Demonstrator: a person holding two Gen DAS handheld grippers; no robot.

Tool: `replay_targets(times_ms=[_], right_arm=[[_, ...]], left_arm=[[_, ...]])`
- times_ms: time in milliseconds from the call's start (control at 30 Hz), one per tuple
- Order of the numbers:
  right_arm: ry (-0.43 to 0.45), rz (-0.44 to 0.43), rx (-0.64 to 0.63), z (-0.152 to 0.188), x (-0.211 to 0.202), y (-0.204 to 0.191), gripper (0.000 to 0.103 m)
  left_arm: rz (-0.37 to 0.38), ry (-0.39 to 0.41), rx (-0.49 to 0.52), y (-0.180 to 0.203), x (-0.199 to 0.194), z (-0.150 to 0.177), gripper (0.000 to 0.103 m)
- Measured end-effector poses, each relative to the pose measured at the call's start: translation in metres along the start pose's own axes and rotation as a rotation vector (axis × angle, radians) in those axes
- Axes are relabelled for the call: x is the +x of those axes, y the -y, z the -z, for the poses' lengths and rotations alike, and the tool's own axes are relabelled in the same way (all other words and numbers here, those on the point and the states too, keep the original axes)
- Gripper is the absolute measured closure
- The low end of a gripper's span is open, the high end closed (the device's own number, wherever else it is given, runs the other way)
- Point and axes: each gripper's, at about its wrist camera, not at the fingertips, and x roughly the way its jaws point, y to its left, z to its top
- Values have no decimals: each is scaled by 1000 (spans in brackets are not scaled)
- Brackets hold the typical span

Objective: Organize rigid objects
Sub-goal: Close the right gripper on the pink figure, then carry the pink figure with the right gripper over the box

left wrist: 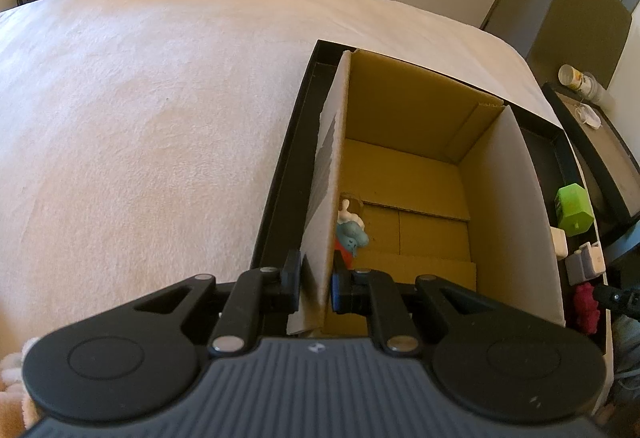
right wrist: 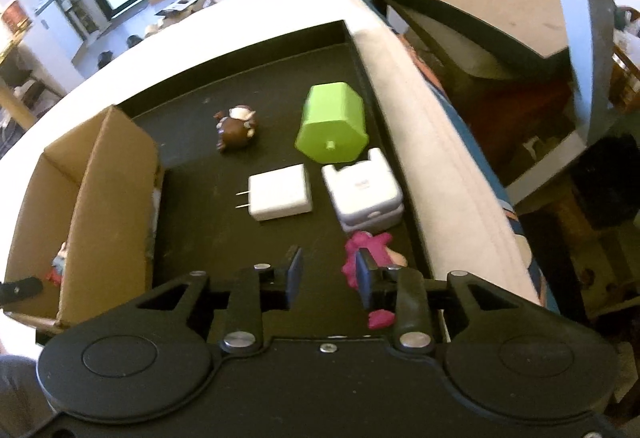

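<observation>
The cardboard box [left wrist: 404, 174] stands open-topped in a black tray [right wrist: 256, 106] on the bed [left wrist: 140, 110]. The left tool [left wrist: 316, 284] is clenched on the box's near left wall, one pad outside, one inside. Just ahead of its inner finger, a small figurine [left wrist: 351, 228], white, blue and red, lies on the box floor against that wall.

The right tool [right wrist: 328, 276] hangs above the tray, jaws a little apart and grasping nothing. A pink figurine [right wrist: 370, 252] lies at its right finger; whether they touch I cannot tell. Ahead sit a white lidded case [right wrist: 362, 194], a white charger plug [right wrist: 280, 192], a green hexagonal container [right wrist: 332, 124] on its side, and a brown figurine [right wrist: 238, 128].
</observation>
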Motion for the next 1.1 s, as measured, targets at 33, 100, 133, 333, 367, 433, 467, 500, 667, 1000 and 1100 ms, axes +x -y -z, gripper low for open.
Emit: replay_targets(times_ms=[33, 100, 133, 333, 367, 433, 467, 500, 667, 1000, 1100], right_arm=[[-1, 7, 4, 0, 2, 1, 70], [-14, 23, -5, -1, 6, 0, 60], [-22, 30, -13, -1, 8, -1, 57], [-84, 81, -50, 2, 23, -5, 57], [-101, 84, -56, 3, 27, -6, 57], [-137, 83, -74, 5, 36, -8, 58], [-152, 82, -88, 6, 39, -11, 58], [-164, 83, -101, 7, 42, -13, 61], [-158, 57, -171, 10, 41, -28, 68], [-89, -2, -233, 5, 17, -54, 68], [-69, -35, -247, 2, 10, -68, 68]], left_arm=[[1, 0, 0, 0, 0, 0, 90], [4, 0, -1, -1, 0, 0, 90], [5, 0, -2, -1, 0, 0, 90], [9, 0, -7, -3, 0, 0, 90], [9, 0, -8, -3, 0, 0, 90], [9, 0, -8, -3, 0, 0, 90], [9, 0, -7, -3, 0, 0, 90], [9, 0, -8, -3, 0, 0, 90], [10, 0, -7, -3, 0, 0, 90], [12, -3, -6, -4, -1, -2, 90], [12, -2, -4, -4, -1, -2, 90]])
